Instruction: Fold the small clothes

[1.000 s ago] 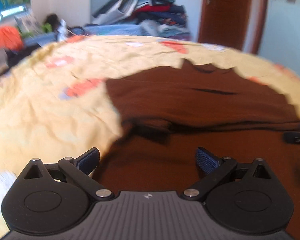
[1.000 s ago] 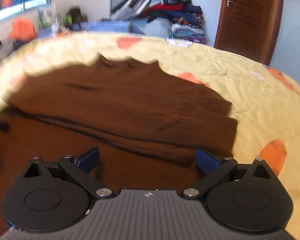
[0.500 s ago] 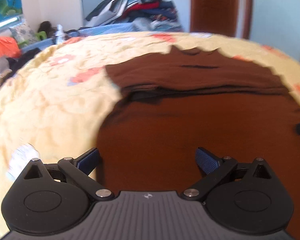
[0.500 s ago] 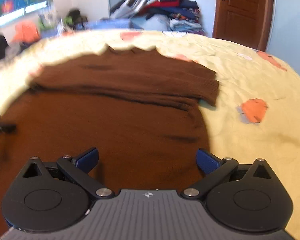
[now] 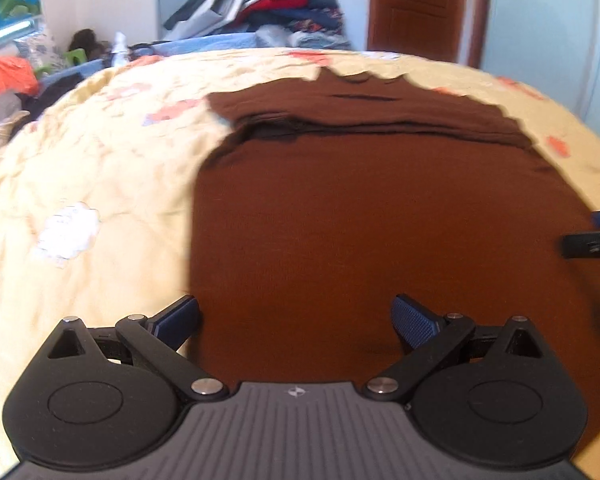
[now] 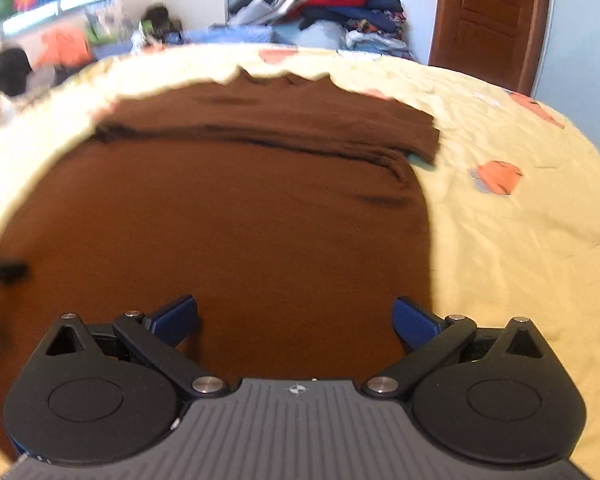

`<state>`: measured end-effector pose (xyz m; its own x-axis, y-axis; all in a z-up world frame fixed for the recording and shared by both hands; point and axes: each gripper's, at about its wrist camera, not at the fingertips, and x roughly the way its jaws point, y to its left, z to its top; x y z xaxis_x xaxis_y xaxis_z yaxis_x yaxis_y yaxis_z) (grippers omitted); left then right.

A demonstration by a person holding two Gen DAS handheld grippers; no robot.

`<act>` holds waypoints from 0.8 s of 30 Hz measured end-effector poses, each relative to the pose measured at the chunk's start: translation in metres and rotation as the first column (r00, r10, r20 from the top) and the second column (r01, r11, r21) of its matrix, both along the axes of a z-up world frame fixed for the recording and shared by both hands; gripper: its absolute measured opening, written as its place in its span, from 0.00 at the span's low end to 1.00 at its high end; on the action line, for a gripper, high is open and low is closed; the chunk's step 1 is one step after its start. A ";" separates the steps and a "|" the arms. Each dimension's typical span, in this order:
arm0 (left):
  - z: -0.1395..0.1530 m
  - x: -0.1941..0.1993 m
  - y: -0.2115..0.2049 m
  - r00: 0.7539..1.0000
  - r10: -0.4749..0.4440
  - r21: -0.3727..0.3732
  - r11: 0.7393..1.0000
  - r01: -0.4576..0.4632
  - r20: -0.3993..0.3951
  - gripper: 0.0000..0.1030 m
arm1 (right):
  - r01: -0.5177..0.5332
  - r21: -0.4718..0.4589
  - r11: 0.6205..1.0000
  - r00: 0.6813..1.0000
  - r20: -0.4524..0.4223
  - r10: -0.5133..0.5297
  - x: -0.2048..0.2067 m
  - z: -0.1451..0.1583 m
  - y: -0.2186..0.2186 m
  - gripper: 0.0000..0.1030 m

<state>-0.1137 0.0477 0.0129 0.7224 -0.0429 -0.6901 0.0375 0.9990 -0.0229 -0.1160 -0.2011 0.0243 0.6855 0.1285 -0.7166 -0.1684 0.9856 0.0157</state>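
Observation:
A brown knit sweater [image 5: 380,216] lies flat on the yellow bedspread [image 5: 92,168], collar at the far end, both sleeves folded across the chest. My left gripper [image 5: 296,320] is open and empty over the sweater's near left edge. My right gripper [image 6: 296,320] is open and empty over the near right part of the sweater [image 6: 228,220]. The right gripper's tip shows at the right edge of the left wrist view [image 5: 592,240]. The left gripper's tip shows at the left edge of the right wrist view [image 6: 0,270].
A heap of clothes [image 5: 268,4] is piled beyond the bed's far edge. A wooden door [image 6: 484,16] stands at the back right. Orange and dark items [image 5: 8,76] lie off the bed's left side. The bedspread [image 6: 520,240] extends to the right.
Both grippers have pulled back toward the sweater's near hem, so more of its body shows. Both stayed open and empty.

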 end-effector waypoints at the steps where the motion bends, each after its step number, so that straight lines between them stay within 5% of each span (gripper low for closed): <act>1: -0.001 -0.003 -0.007 0.999 -0.033 -0.012 0.999 0.033 0.009 1.00 | -0.044 0.031 0.999 0.999 0.006 0.044 -0.005 0.001 0.010 1.00; 3: -0.012 -0.008 -0.021 0.995 -0.103 0.020 0.995 0.103 0.001 1.00 | -0.127 0.028 0.991 0.992 -0.018 0.128 -0.012 -0.010 0.026 1.00; 4: -0.015 -0.018 -0.025 0.991 -0.121 0.065 0.991 0.117 0.060 1.00 | -0.160 -0.020 0.987 0.986 -0.045 0.159 -0.015 -0.019 0.034 1.00; 6: -0.017 -0.028 -0.016 0.989 -0.129 0.056 0.991 0.125 0.079 1.00 | -0.225 -0.094 0.970 0.971 0.063 0.231 -0.036 -0.026 0.033 1.00; 11: -0.007 -0.049 0.022 0.999 -0.032 0.056 0.998 0.032 0.013 1.00 | -0.095 -0.044 0.995 0.995 -0.010 0.094 -0.044 -0.016 -0.012 1.00; 13: -0.001 -0.059 0.046 0.999 0.030 -0.054 0.998 -0.032 -0.041 1.00 | -0.017 0.022 1.000 0.997 -0.068 0.019 -0.049 -0.003 -0.027 1.00; 15: 0.002 -0.069 0.074 0.993 0.092 -0.205 0.973 -0.105 -0.073 1.00 | 0.042 0.190 0.981 0.996 -0.089 -0.026 -0.056 0.001 -0.056 1.00; 17: 0.004 -0.078 0.097 0.988 0.116 -0.370 0.918 -0.147 -0.103 1.00 | 0.134 0.326 0.936 0.985 -0.151 -0.089 -0.061 0.002 -0.084 1.00; 18: 0.004 -0.079 0.108 0.986 0.110 -0.471 0.868 -0.157 -0.127 1.00 | 0.179 0.387 0.904 0.974 -0.202 -0.106 -0.061 -0.004 -0.097 1.00; 19: 0.001 -0.078 0.117 0.984 0.085 -0.568 0.808 -0.159 -0.155 1.00 | 0.202 0.450 0.870 0.968 -0.228 -0.107 -0.069 -0.005 -0.113 1.00; 22: -0.024 -0.067 0.133 0.966 -0.081 -0.829 0.535 -0.166 -0.245 1.00 | 0.220 0.612 0.760 0.944 -0.329 -0.008 -0.060 -0.014 -0.129 1.00; 23: -0.030 -0.065 0.134 0.962 -0.097 -0.858 0.481 -0.180 -0.257 1.00 | 0.208 0.660 0.722 0.933 -0.355 0.056 -0.063 -0.017 -0.127 1.00; 24: -0.030 -0.063 0.133 0.962 -0.100 -0.860 0.478 -0.179 -0.255 1.00 | 0.200 0.697 0.689 0.916 -0.382 0.121 -0.063 -0.024 -0.123 1.00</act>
